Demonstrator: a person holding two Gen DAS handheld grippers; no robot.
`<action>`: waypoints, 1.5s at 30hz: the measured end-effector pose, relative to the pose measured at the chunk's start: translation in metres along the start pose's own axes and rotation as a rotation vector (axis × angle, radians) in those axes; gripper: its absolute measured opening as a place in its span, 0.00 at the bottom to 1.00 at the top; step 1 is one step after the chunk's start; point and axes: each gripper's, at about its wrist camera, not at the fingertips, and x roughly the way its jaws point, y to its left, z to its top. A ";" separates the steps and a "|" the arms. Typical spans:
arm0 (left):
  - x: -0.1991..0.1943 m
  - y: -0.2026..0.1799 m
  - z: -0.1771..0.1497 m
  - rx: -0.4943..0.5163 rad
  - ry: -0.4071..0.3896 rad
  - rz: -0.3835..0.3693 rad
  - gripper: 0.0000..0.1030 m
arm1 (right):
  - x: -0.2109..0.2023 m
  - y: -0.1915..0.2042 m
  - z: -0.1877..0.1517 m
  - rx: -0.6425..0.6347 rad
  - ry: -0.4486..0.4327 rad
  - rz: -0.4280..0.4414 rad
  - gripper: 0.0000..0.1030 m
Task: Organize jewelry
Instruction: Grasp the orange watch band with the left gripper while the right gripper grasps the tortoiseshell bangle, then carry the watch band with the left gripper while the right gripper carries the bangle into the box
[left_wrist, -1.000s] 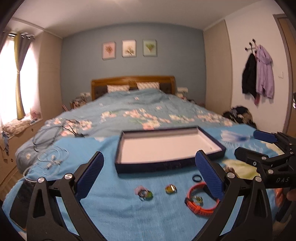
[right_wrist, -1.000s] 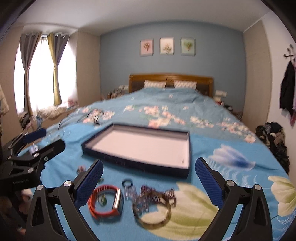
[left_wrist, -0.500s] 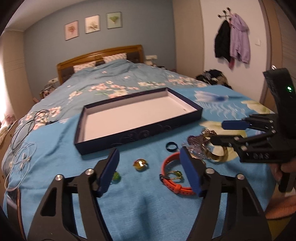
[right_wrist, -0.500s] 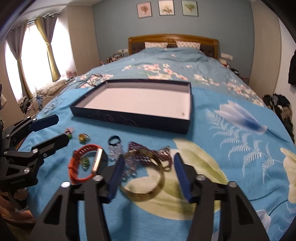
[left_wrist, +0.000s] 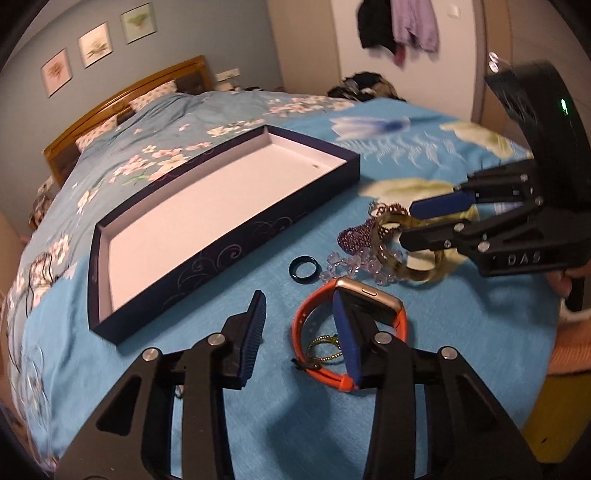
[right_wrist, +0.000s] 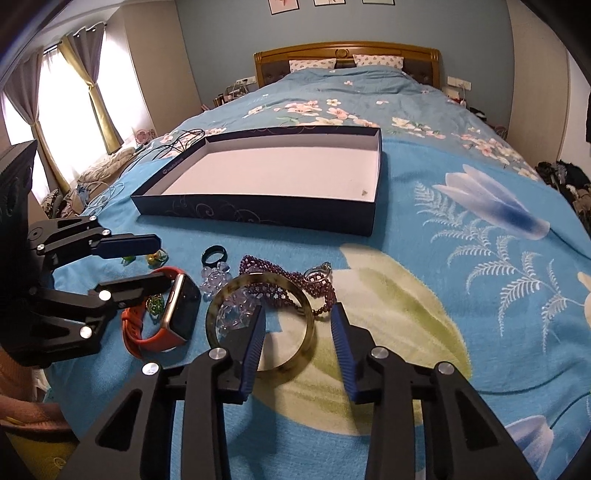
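Left wrist view shows the left gripper (left_wrist: 299, 332) with its blue-padded fingers (left_wrist: 254, 334) apart, low over the blue floral bedspread (left_wrist: 424, 387); the orange-strapped smartwatch with a gold case (left_wrist: 364, 295) lies around the right finger, whose pad stands inside the strap loop, while the other finger stands outside it on bare fabric. A small gold chain (left_wrist: 323, 347) lies inside the same loop. Just beyond sit a dark ring (left_wrist: 303, 267), clear faceted beads (left_wrist: 351, 264) and a purple bead string (left_wrist: 356, 236), all in front of the shallow dark-blue box with a white floor (left_wrist: 221, 236). Right wrist view shows the right gripper (right_wrist: 297, 334), fingers (right_wrist: 341, 350) also apart, straddling the near edge of the translucent amber bangle (right_wrist: 308, 332): one pad stands inside the ring, the other outside. The bangle lies flat on the bedspread, overlapping the beads.
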 end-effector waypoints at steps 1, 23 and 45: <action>0.003 0.000 0.001 0.009 0.012 0.001 0.37 | 0.001 -0.001 0.000 0.003 0.003 0.006 0.34; -0.032 0.041 0.002 -0.228 -0.055 -0.058 0.05 | -0.027 -0.015 0.020 0.013 -0.081 0.070 0.05; -0.001 0.043 -0.001 0.006 0.047 -0.038 0.15 | -0.006 -0.007 0.037 0.004 -0.068 0.092 0.05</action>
